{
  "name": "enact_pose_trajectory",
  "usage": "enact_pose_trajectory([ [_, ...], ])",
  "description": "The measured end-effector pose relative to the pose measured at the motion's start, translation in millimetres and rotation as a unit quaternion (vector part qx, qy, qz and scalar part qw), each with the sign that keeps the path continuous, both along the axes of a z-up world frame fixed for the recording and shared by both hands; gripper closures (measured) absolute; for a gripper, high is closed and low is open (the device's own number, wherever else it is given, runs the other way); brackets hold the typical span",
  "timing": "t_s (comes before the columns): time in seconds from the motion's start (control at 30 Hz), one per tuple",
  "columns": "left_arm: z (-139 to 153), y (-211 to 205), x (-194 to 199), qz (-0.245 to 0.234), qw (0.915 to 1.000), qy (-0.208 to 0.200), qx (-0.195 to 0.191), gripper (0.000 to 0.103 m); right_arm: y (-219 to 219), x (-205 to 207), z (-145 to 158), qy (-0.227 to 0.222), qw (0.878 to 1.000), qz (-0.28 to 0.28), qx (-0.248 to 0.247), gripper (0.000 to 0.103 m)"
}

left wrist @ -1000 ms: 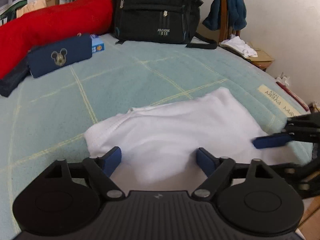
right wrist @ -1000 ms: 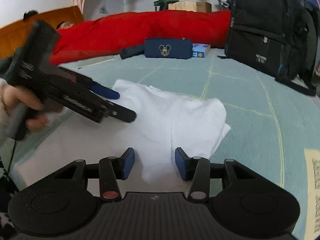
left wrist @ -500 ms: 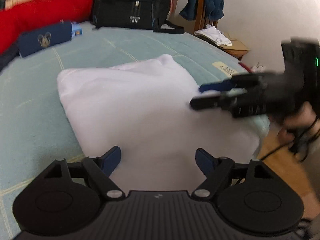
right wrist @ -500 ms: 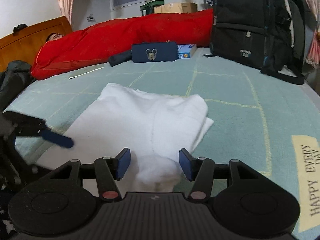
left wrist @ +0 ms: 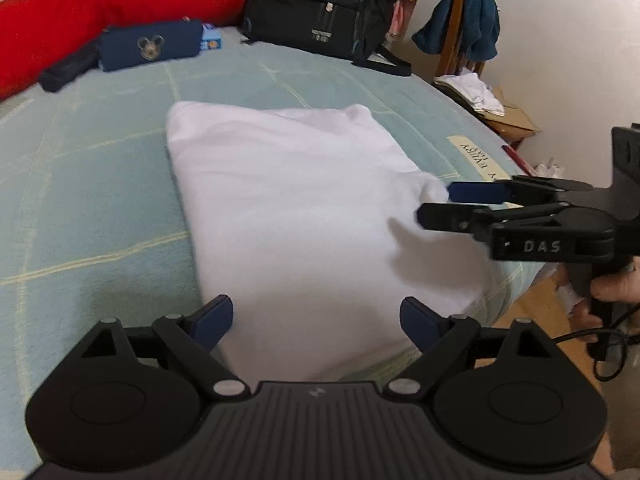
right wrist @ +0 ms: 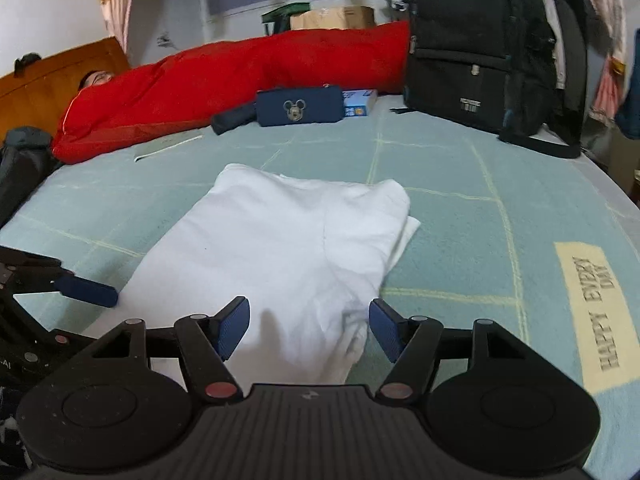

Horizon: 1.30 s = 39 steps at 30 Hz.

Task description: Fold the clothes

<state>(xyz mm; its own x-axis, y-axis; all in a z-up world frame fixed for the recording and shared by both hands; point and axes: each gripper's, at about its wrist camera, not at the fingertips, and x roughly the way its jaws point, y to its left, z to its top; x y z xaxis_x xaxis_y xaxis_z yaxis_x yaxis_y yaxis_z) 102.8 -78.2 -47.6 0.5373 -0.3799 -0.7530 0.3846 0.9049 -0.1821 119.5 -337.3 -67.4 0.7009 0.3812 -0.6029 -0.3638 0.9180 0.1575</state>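
One folded white garment lies on the bed. Two hand-held grippers, left hand-held gripper and right hand-held gripper, are both spreading wider, pinching nothing.

A folded white garment lies on a pale green bed cover. The right gripper hovers over its near edge, jaws opening, pads clear of the cloth, while the left gripper reaches in from the left. Behind lie a red sleeping bag, a navy pouch and a black backpack.
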Motion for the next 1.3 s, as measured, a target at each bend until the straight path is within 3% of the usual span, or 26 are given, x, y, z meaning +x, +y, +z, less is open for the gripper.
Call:
enact_pose_trajectory([
  [0.17,3.8,7.8,-14.5,0.026,0.9994,-0.011,0.020,0.012,10.8,-16.0,10.0,-0.004,0.999,0.038,0.036,0.028],
  [0.23,4.2,11.6,-21.1,0.034,0.9991,-0.015,0.022,0.012,19.2,-16.2,3.3,0.017,0.997,0.056,0.041,0.028],
  [0.37,8.1,17.8,-35.0,0.043,0.9981,-0.030,0.032,0.012,16.5,-10.8,-20.2,0.071,0.997,0.008,0.021,0.029],
  [0.47,11.6,22.2,-42.1,0.046,0.9971,-0.042,0.043,0.012,20.1,-24.3,-7.2,0.053,0.998,0.004,0.022,0.028],
  [0.6,14.7,34.7,-47.7,0.061,0.9958,-0.051,0.045,0.012,53.0,-32.4,16.0,0.006,0.999,0.030,-0.019,0.024],
  [0.73,15.3,56.6,-51.4,0.100,0.9920,-0.056,0.053,0.011,93.6,-24.1,15.9,-0.014,0.996,0.065,-0.063,0.023],
  [0.83,13.9,68.9,-51.0,0.123,0.9894,-0.055,0.054,0.011,114.2,-15.0,5.9,-0.015,0.993,0.082,-0.088,0.023],
  [1.03,7.5,73.2,-47.3,0.118,0.9904,-0.049,0.051,0.011,123.8,-22.1,-20.6,0.021,0.987,0.084,-0.133,0.021],
  [1.17,2.8,74.7,-44.5,0.118,0.9907,-0.044,0.051,0.011,111.3,-32.6,-14.0,0.028,0.988,0.075,-0.130,0.020],
  [1.3,1.2,74.6,-45.2,0.119,0.9905,-0.044,0.053,0.011,114.5,-32.8,5.0,-0.010,0.990,0.076,-0.116,0.018],
])
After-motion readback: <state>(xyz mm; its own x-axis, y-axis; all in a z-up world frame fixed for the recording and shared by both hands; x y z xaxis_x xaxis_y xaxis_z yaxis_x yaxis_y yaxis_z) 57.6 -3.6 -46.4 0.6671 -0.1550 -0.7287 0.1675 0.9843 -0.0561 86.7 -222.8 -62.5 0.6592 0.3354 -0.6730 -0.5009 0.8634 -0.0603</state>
